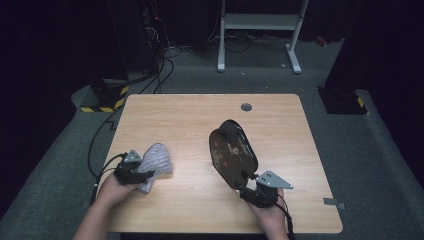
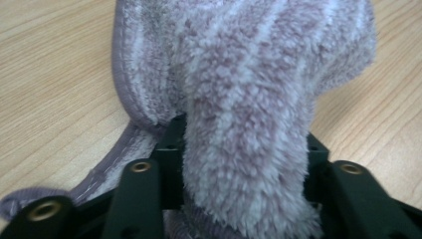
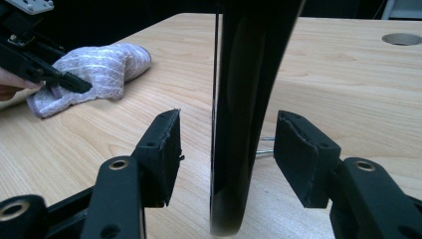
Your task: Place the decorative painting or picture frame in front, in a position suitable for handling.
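Note:
A fluffy lilac striped cloth (image 1: 157,157) lies at the table's near left. My left gripper (image 1: 146,174) is shut on its near end, and in the left gripper view the pile bulges up between the two black pads (image 2: 174,142) of that gripper (image 2: 244,147). A dark oval lacquer plate (image 1: 232,152) with a floral pattern stands on edge, right of centre. My right gripper (image 1: 247,185) sits at its near lower rim. In the right gripper view the plate's edge (image 3: 239,99) runs between the jaws of that gripper (image 3: 226,144), with bare table showing on both sides of it.
The wooden table (image 1: 190,120) has a round cable hole (image 1: 246,106) at the back. A thin metal wire (image 3: 264,145) shows behind the plate. On the floor beyond are a white frame (image 1: 260,22), cables (image 1: 160,70) and a yellow-black striped base (image 1: 105,100).

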`<state>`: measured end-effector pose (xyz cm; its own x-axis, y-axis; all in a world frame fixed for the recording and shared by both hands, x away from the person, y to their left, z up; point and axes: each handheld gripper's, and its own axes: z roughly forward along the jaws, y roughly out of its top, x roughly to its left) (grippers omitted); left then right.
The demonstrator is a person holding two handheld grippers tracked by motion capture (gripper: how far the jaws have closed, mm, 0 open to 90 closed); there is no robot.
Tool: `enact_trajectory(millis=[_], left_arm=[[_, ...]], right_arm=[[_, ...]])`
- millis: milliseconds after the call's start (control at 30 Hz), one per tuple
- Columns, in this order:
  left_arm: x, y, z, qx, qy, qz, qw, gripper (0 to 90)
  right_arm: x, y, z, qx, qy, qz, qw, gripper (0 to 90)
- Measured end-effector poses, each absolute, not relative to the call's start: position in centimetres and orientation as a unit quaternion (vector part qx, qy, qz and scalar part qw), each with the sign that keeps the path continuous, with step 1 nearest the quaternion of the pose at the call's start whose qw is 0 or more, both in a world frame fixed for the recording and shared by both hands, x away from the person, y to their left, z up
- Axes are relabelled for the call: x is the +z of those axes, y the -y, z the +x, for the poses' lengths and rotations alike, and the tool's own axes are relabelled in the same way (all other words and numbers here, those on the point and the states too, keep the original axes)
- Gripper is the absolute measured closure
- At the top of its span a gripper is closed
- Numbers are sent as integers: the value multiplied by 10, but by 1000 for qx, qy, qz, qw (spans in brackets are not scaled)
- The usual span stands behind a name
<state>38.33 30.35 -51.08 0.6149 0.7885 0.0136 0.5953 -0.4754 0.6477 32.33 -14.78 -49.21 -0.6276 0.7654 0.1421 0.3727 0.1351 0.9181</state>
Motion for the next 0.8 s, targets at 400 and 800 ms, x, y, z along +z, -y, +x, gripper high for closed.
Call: enact_trajectory(millis=[400,800], left_arm=[[-502,-279,374,182,-388,839,335,616],[-500,-246,364,163,-366,825,398,612]], right_arm=[[-491,150,323,532,-729,386,190,430],[-491,150,322,535,-729,381,192,413]])
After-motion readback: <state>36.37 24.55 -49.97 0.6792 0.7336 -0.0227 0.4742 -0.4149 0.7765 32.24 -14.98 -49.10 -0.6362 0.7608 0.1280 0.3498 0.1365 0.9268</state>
